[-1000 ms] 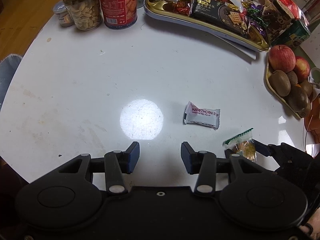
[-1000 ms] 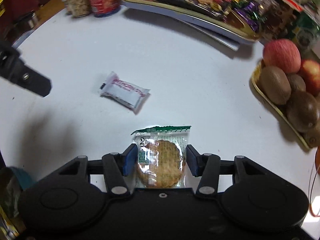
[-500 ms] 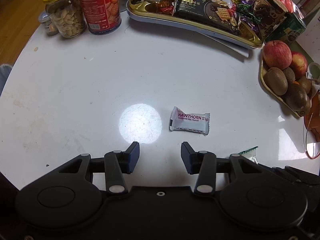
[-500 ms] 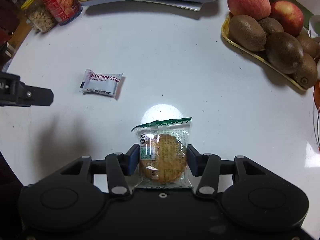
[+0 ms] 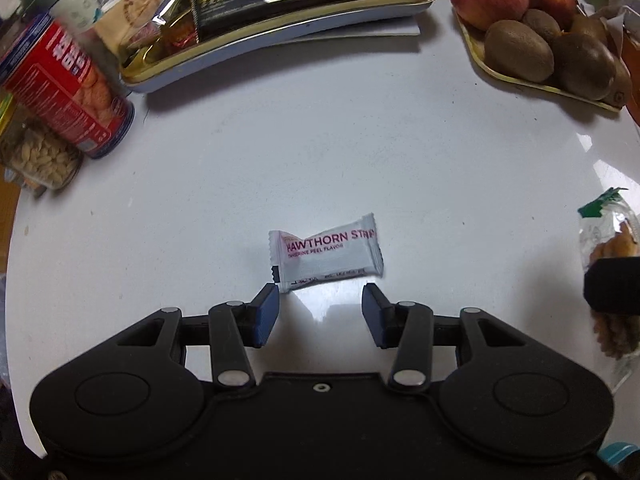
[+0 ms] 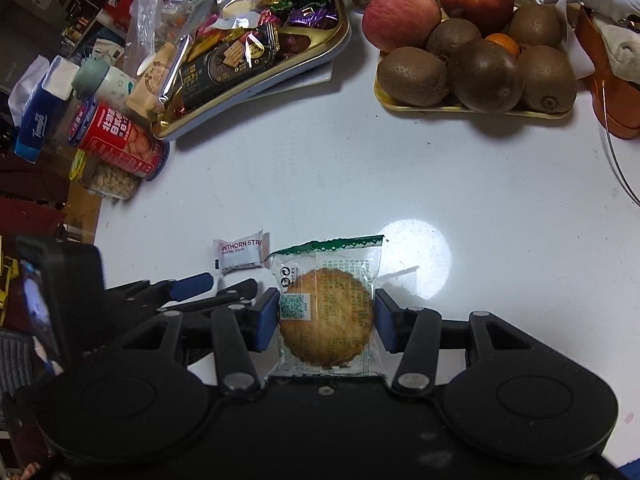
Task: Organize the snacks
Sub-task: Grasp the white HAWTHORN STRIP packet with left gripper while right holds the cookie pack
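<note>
A white Hawthorn Strip packet [image 5: 326, 254] [image 6: 240, 254] lies on the white table. My left gripper [image 5: 320, 294] hovers just before it with its jaws opening. The packet's near edge sits at the fingertips and the pads do not press on it. My right gripper [image 6: 326, 300] is shut on a clear-wrapped round cookie packet [image 6: 326, 312], held above the table to the right of the Hawthorn packet. That cookie packet [image 5: 608, 236] also shows at the right edge of the left wrist view. A gold snack tray [image 5: 280, 46] [image 6: 256, 88], heaped with wrapped snacks, stands at the back.
A fruit tray [image 5: 520, 80] [image 6: 460, 110] with apples and kiwis stands at the back right. A red biscuit can [image 5: 68, 88] [image 6: 116, 140] and a peanut jar [image 5: 36, 160] [image 6: 112, 182] stand at the back left by the table edge. An orange holder [image 6: 612, 92] is far right.
My left gripper has come down and closer to the Hawthorn packet, rolling as it went. The right gripper has risen and rolled with the cookie packet still in its grip.
</note>
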`<move>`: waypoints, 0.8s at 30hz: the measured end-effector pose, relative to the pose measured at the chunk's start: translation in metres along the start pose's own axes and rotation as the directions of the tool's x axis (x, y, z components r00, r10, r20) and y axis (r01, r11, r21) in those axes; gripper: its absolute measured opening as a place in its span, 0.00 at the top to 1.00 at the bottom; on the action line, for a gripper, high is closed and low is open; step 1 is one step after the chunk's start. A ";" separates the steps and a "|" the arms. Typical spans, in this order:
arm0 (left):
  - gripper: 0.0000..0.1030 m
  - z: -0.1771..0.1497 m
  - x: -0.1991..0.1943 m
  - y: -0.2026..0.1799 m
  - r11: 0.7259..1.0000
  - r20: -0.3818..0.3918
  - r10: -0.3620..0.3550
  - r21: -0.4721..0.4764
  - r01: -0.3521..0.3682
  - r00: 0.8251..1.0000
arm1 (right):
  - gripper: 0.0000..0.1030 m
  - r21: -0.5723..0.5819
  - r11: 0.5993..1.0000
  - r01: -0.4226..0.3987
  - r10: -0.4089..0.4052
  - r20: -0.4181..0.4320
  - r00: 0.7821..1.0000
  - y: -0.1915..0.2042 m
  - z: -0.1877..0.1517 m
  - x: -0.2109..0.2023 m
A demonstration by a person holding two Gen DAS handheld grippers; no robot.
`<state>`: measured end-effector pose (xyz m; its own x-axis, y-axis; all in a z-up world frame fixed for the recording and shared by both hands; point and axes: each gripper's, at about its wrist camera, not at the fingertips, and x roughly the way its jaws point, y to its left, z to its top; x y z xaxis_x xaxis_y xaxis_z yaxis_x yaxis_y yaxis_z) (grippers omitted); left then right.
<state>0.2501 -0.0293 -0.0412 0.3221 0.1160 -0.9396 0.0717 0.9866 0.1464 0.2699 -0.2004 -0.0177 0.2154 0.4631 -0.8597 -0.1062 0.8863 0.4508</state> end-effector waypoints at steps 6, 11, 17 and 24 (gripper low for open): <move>0.46 0.023 0.008 -0.002 0.999 0.035 -0.026 0.038 0.025 0.999 | 0.49 0.072 0.997 0.000 -0.001 0.012 1.000 -0.015 0.009 -0.008; 0.46 0.037 0.019 0.022 0.989 0.013 -0.130 -0.068 0.130 0.991 | 0.49 0.125 0.992 0.008 -0.009 0.007 1.000 -0.020 0.017 0.000; 0.46 0.042 0.016 0.047 0.974 0.069 -0.181 -0.125 0.188 0.981 | 0.49 0.164 0.986 0.020 -0.017 -0.015 1.000 -0.019 0.019 0.014; 0.46 0.048 0.019 0.057 0.965 0.098 -0.217 -0.130 0.229 0.971 | 0.49 0.128 0.991 0.036 -0.035 -0.014 0.999 -0.009 0.018 0.019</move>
<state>0.3057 0.0240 -0.0358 0.3901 -0.1126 -0.9139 0.0202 0.9933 -0.1138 0.2925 -0.1992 -0.0338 0.2055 0.4320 -0.8781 0.0270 0.8944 0.4464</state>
